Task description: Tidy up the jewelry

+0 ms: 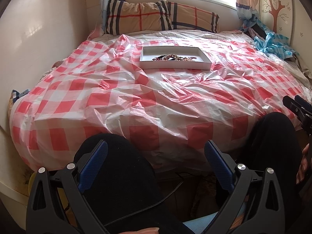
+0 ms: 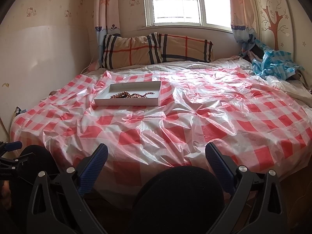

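Holding both tools low over my knees, well short of the bed. On my left, the left gripper (image 1: 156,152) has its blue pads spread wide, gripping nothing, with my dark-trousered left knee (image 1: 117,167) under it. Ahead, the red-and-white checked plastic sheet (image 1: 109,101) lies crumpled over the mattress. Sitting on it, toward the far half, is the shallow white box (image 1: 175,64), and the jewelry (image 1: 171,57), a tangle of beaded strands, is heaped inside along its near wall. Behind the box, two plaid pillows (image 1: 156,17) lean under the window. Moving right, the right gripper (image 2: 156,152) is also splayed wide and carrying nothing, above my other knee. Far right, a crumpled blue checked sheet (image 2: 273,62) is bunched near the wall.
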Demonstrator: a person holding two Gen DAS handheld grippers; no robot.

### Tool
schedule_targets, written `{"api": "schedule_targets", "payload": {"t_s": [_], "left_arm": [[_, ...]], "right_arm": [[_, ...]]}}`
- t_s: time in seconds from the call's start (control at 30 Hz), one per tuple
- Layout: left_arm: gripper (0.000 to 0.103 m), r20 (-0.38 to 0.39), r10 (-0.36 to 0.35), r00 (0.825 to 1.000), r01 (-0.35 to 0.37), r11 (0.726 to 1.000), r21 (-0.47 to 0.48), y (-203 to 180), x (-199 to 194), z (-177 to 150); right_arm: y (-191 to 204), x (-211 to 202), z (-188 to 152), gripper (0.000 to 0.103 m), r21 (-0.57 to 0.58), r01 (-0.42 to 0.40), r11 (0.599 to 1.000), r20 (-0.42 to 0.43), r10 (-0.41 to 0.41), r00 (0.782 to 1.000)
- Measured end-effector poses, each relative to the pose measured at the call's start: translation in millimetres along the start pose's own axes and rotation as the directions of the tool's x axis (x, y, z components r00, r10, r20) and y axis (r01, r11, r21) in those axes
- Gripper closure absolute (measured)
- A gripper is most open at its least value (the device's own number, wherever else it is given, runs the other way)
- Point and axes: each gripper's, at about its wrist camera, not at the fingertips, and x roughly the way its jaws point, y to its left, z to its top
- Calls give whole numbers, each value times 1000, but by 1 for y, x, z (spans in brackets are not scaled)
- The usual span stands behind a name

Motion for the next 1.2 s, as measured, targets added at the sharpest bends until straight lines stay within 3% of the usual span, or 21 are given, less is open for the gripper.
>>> {"api": "schedule_targets", "payload": {"t_s": [1.2], "left_arm": [[8,-38,4,999,-4,1000,1,5,13,-9]], "right_arm": [[0,1,3,7,-7,2,1000,-4,-2,1000]]}}
